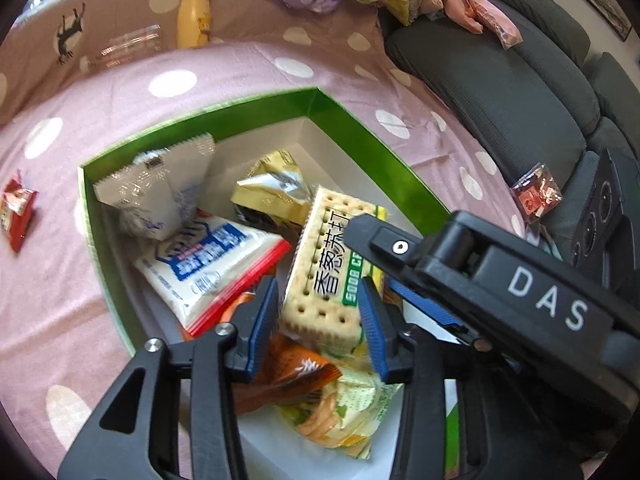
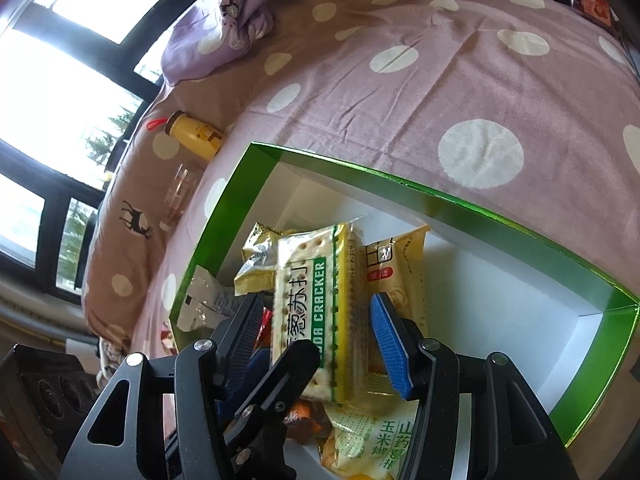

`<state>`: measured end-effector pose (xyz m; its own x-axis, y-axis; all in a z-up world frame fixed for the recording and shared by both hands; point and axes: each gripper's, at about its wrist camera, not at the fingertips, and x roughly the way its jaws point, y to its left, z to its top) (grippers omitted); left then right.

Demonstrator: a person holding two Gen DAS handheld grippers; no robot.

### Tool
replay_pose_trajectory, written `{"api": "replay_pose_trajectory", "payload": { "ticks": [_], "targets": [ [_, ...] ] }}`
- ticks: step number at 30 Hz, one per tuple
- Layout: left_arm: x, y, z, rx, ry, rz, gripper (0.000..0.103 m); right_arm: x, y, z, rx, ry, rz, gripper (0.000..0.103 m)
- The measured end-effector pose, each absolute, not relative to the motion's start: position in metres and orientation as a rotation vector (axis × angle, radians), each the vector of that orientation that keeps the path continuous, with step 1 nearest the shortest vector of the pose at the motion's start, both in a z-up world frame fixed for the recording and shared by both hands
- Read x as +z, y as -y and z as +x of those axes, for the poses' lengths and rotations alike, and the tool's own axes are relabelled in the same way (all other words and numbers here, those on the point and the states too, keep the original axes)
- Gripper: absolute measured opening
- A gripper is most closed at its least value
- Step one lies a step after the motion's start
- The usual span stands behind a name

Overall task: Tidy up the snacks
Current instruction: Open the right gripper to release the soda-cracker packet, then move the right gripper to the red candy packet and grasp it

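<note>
A: Two grippers meet over one soda cracker packet [image 1: 324, 248]. Which one has it?

B: The right gripper [image 2: 316, 300]. Its blue pads clamp the long edges of the packet, which stands tilted on end above the other snacks inside the green box [image 1: 360, 128].

A: And the left gripper [image 1: 318, 292]?

B: Released, jaws narrowly parted. The lower end of the packet sits between its pads. The right-hand pad is at the wrapper's edge, and a sliver of gap shows at the left-hand pad.

A: What lies underneath?

B: An orange packet [image 1: 296, 372] and a yellow-green packet [image 1: 344, 412] lie directly below the fingers. A white-and-blue packet [image 1: 208, 268] and a gold packet [image 1: 272, 196] lie toward the far left corner. In the right wrist view, a pale yellow packet [image 2: 400, 272] leans just beside the crackers.

A: Edges and free room?

B: The box walls rise on every side, and the left wall is close to the snack pile. The bare white floor [image 2: 500, 300] toward the box's right end is open. Outside the box, the dotted bed cover [image 1: 120, 280] carries a red snack [image 1: 16, 216] well to the left. A yellow bottle [image 1: 195, 16] stands far behind.
</note>
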<state>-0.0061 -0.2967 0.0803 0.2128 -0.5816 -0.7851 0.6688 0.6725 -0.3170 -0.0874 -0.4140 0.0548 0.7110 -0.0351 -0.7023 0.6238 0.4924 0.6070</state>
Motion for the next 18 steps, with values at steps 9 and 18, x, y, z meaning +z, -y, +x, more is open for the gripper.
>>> {"api": "replay_pose_trajectory", "payload": {
  "ticks": [9,18],
  "targets": [
    [0.109,0.255,-0.010,-0.828,-0.908,0.060,0.075,0.075,0.407,-0.092,-0.447,-0.603,0.926,0.067],
    [0.119,0.145,-0.013,-0.631,-0.817,-0.058,0.096,0.096,0.387,-0.092,-0.424,-0.526,0.839,0.088]
  ]
}}
